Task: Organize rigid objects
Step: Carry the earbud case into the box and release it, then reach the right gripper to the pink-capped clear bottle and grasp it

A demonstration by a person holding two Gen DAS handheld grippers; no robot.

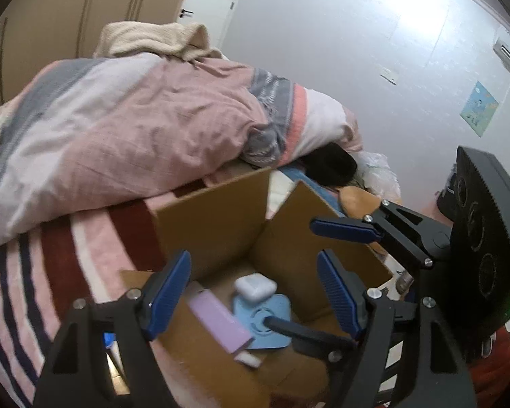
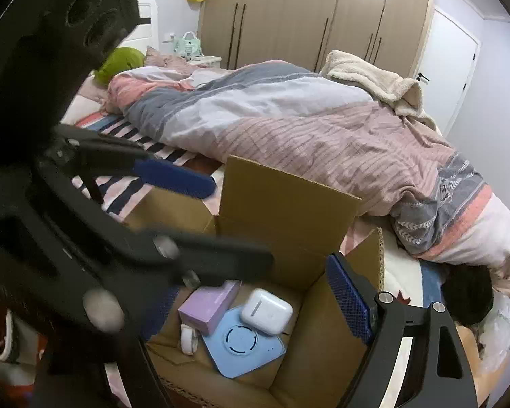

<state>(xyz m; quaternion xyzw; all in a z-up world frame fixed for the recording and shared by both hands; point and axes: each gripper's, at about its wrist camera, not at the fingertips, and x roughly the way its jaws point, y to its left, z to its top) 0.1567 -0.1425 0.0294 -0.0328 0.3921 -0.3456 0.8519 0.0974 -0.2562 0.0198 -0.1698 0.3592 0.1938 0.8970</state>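
Both the left gripper and right gripper hang wide open and empty above the cardboard box; next probably fetching another item.

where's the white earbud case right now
In the cardboard box on the bed, the white earbud case rests on the blue flat device, beside the purple box.

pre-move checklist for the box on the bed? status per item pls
1. Left gripper empty, jaws apart: ok.
2. Right gripper empty, jaws apart: ok.
3. Cardboard box flaps open: ok.
4. White earbud case resting on the blue flat device, purple box beside it: ok.
5. Free room left in the box: cannot tell, grippers hide part of the floor.
6. More items still outside the box: cannot tell.
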